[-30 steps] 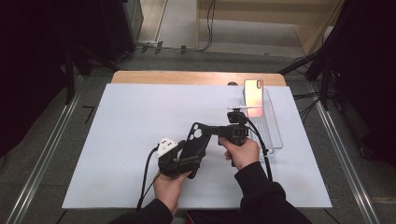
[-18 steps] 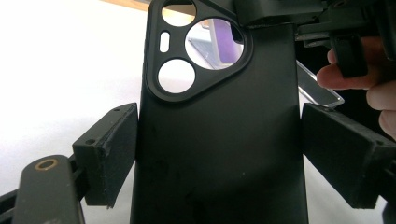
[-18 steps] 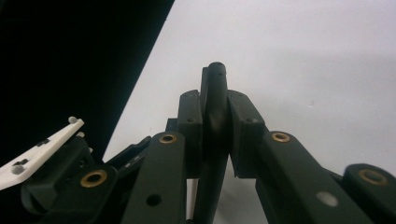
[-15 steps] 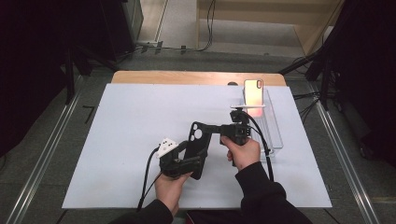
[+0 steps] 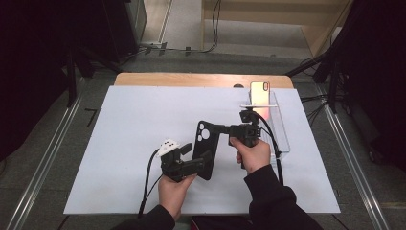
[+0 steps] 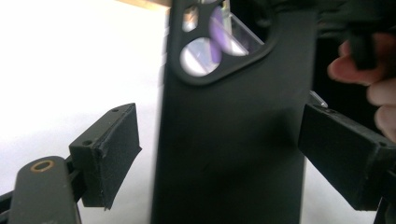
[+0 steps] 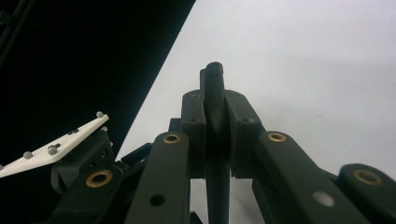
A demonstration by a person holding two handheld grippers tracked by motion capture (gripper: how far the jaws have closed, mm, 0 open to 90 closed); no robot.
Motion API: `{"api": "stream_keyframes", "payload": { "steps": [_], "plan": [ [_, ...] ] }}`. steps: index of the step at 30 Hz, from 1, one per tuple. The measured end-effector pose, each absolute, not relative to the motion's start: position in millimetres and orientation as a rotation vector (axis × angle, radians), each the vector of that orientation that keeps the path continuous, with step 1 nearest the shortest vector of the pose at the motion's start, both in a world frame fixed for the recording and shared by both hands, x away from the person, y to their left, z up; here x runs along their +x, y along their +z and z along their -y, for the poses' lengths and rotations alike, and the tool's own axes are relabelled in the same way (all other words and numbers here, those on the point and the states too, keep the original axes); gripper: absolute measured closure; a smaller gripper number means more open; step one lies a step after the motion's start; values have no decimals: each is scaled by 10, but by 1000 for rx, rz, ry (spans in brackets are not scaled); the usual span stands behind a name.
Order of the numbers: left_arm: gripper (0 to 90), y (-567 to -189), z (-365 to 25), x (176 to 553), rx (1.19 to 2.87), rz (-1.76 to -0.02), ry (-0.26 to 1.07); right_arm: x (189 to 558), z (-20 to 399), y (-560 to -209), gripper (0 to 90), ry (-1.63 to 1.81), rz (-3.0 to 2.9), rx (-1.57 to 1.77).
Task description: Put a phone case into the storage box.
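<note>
A black phone case [image 5: 205, 143] with a camera cut-out is held upright above the white sheet between both hands. My right gripper [image 5: 219, 129] has just been closing and is shut on the case's upper edge; in the right gripper view its pads [image 7: 194, 122] press the case [image 7: 214, 81] from both sides. My left gripper [image 5: 207, 160] stands open around the lower part. In the left gripper view the case [image 6: 233, 140] sits between the pads [image 6: 114, 149] with a gap on each side.
A phone [image 5: 260, 92] stands upright on a clear plastic stand [image 5: 280, 132] at the right rear. A white sheet [image 5: 134, 120] covers the wooden table [image 5: 191, 79]. Cables trail from both grippers toward the person. Dark equipment surrounds the table.
</note>
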State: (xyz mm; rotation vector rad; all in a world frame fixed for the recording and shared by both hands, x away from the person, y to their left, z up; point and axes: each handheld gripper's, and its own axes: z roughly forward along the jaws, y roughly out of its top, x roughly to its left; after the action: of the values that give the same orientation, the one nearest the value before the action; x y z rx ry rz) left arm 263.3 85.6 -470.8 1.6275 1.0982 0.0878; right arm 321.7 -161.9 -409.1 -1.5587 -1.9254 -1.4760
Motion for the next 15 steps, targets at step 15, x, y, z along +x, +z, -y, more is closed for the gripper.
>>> {"api": "stream_keyframes", "payload": {
  "steps": [15],
  "plan": [
    [149, -4588, -889, 2762, 1791, -1033, -126, 3112, 1666, -3945, 773, -1532, 2180, -1520]
  ]
}}
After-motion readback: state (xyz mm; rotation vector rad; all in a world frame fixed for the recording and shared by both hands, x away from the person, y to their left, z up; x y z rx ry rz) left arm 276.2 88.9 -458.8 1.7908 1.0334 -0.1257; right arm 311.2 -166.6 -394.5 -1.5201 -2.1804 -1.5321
